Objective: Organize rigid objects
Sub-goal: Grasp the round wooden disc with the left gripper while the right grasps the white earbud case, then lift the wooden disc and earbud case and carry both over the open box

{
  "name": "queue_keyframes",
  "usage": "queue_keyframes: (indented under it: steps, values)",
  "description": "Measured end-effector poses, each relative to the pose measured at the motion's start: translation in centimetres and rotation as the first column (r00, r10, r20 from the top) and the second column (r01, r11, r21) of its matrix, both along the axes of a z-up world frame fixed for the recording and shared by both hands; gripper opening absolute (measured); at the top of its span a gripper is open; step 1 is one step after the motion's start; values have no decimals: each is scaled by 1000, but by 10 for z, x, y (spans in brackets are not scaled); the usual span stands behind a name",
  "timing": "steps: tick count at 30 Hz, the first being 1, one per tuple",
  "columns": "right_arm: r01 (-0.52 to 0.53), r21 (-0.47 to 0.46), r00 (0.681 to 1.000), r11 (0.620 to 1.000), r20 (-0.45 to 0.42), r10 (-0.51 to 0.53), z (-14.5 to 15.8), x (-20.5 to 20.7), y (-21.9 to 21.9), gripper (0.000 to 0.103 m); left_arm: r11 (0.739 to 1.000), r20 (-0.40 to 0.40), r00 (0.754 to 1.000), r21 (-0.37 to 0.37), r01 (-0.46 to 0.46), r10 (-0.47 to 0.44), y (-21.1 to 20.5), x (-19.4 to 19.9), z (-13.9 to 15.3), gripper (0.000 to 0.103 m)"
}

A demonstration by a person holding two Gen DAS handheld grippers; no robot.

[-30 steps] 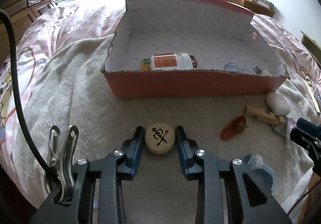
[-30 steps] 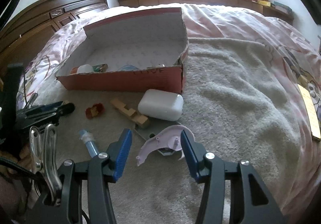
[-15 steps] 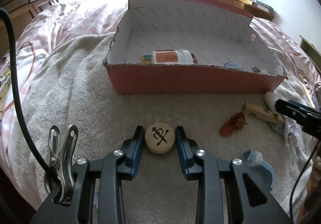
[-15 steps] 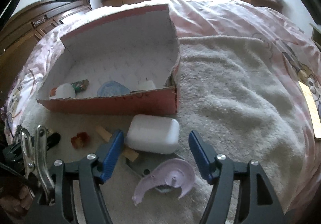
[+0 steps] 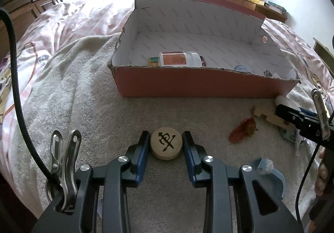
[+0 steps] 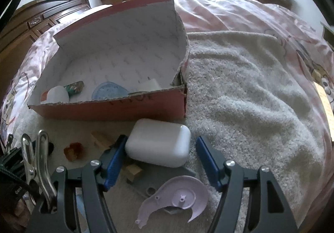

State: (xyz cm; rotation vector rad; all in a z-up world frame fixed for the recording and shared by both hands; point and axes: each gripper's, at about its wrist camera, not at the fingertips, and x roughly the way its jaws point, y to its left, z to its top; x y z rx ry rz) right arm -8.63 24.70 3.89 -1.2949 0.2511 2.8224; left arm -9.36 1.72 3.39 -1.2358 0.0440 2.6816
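My left gripper [image 5: 166, 144] is shut on a round wooden chess piece [image 5: 166, 142] with a black character, held above the beige towel in front of the red cardboard box [image 5: 200, 84]. My right gripper [image 6: 160, 147] is open, its fingers on either side of a white rounded plastic case [image 6: 158, 148] lying just in front of the box [image 6: 117, 109]. In the box lie a white bottle with an orange label [image 5: 180, 59], a blue disc [image 6: 109, 91] and a small white block [image 6: 150, 85].
On the towel lie a red toy [image 5: 243, 130], a wooden block piece [image 6: 102, 141], a lilac plastic cover [image 6: 177, 198] on a grey plate [image 6: 144, 186], and a pale blue piece [image 5: 268, 172]. The right gripper's body [image 5: 302, 122] shows at the left wrist view's right edge. A pink quilt surrounds the towel.
My right gripper moved forward from the lilac cover until its open fingers flank the white case. My left gripper stayed shut on the chess piece, almost still.
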Motion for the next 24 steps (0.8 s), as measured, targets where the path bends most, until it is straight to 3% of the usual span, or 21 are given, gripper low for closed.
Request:
queue_keyframes:
  steps: [5, 7, 18, 24]
  values:
    - [10, -15, 1000, 1000, -20, -10, -1, 1, 3, 70, 1000, -1, 1000, 1, -2, 2, 0, 0, 0, 33]
    - [23, -11, 999, 1000, -24, -23, -1, 2, 4, 63, 1000, -2, 1000, 0, -2, 2, 0, 0, 0, 33]
    - [15, 30, 998, 999, -54, -13, -4, 8, 0, 63, 1000, -6, 1000, 0, -3, 3, 0, 0, 1, 33]
    - [18, 5, 997, 1000, -71, -18, -4, 13, 3, 63, 1000, -7, 1000, 2, -4, 4, 0, 0, 1, 33]
